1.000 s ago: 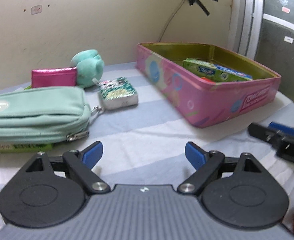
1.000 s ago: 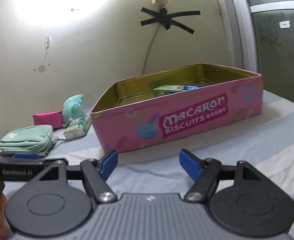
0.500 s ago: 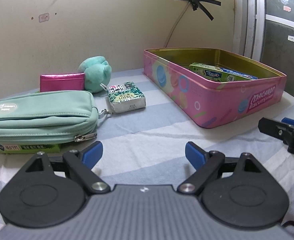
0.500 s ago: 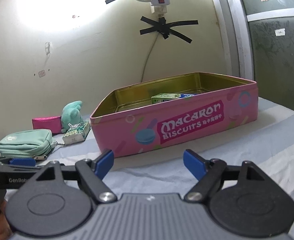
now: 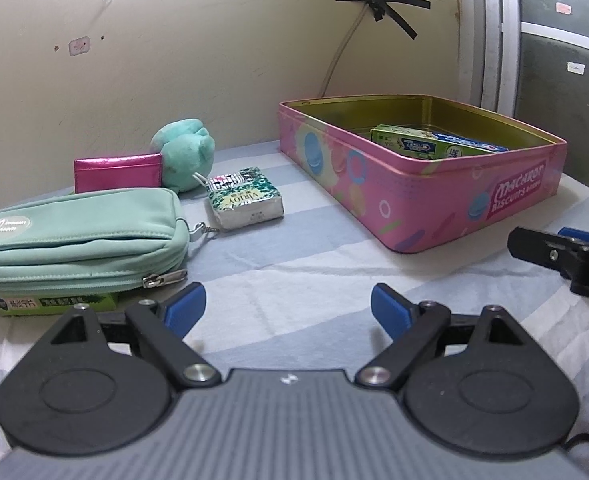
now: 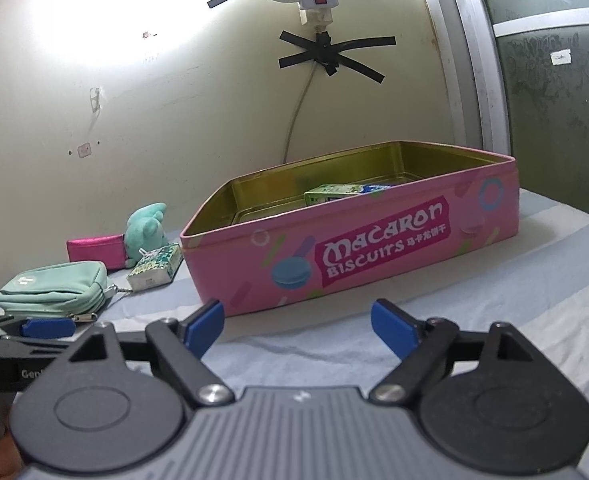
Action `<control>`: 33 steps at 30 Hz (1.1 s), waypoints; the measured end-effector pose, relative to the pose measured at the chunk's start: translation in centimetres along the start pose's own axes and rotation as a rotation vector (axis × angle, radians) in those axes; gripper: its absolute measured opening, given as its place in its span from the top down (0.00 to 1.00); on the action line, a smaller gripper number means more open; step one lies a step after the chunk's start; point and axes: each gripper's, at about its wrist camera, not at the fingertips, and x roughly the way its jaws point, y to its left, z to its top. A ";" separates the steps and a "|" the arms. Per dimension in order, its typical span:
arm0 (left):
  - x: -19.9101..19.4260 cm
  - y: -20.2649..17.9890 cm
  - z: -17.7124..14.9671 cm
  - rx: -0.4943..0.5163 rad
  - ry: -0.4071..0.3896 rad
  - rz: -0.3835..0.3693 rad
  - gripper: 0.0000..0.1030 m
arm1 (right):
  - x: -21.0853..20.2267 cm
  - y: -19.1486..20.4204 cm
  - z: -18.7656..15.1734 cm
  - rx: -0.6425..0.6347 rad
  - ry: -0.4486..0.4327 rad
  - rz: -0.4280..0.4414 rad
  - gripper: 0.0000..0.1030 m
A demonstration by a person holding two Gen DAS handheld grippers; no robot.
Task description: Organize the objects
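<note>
Both grippers hover low over the striped cloth [image 5: 294, 264], and neither has anything in it: the left gripper [image 5: 288, 306] sits spread and empty, while the right gripper [image 6: 297, 326] has its jaws opening with only bare cloth between them. Just ahead of the left one lies the mint pouch [image 5: 78, 236], resting on top of a green packet [image 5: 54, 305] that pokes out beneath it. A little further on, the tissue pack [image 5: 246, 202] sits beside the pouch's zip pull, and behind that come the pink wallet [image 5: 118, 172] and the teal plush [image 5: 184, 152], close to the wall. Over on the right stands the pink tin [image 6: 354, 256], lid off, nearest the right gripper. Inside it, one green box [image 5: 434, 142] is already stowed, and the rest of the gold floor I can see looks bare. So, by my read, this is early days: one item in, five waiting outside, all bunched on the left and well apart from the tin. Tissue pack or pouch looks the likeliest next pick.
</note>
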 end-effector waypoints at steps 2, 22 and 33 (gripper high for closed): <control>0.0 -0.1 0.0 0.004 -0.002 0.000 0.11 | 0.1 -0.1 0.0 0.008 0.006 0.002 0.18; -0.3 -0.2 -0.1 0.005 -0.025 -0.014 0.08 | 0.6 -0.5 0.2 0.039 0.030 -0.005 0.17; -0.8 1.7 0.0 -0.082 -0.020 -0.075 0.08 | 1.4 0.6 0.1 -0.018 0.091 0.008 0.12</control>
